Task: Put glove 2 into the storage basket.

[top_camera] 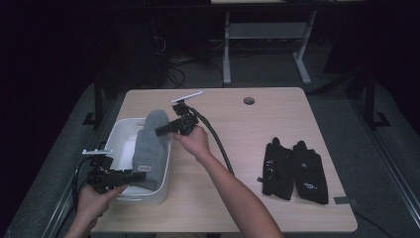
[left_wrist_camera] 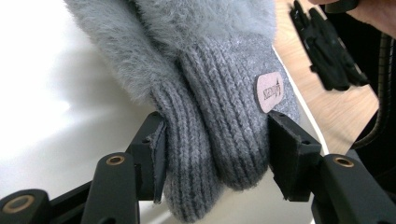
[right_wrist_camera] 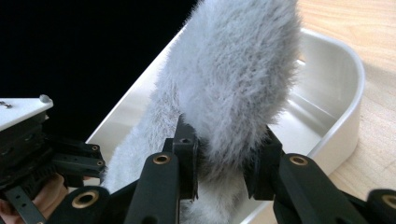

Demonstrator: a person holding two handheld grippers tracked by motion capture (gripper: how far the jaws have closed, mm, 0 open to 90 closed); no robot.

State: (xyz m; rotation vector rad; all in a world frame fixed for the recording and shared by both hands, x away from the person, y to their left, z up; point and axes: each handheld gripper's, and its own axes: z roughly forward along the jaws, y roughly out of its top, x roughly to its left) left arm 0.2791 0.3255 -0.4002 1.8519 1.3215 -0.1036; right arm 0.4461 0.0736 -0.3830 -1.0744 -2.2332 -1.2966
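A grey fuzzy mitten hangs lengthwise over a white tub at the table's left. My right gripper is shut on its fluffy far end, and both pads sink into the pile in the right gripper view. At the tub's near corner, my left gripper holds the ribbed cuff. In the left gripper view the cuff sits between the two pads, touching both, with a tan label just above the right pad.
A pair of black gloves lies flat on the wooden table, right of centre. The right gripper's cable trails across the table's middle. A round hole marks the far side of the tabletop. Dark floor and desk legs lie beyond.
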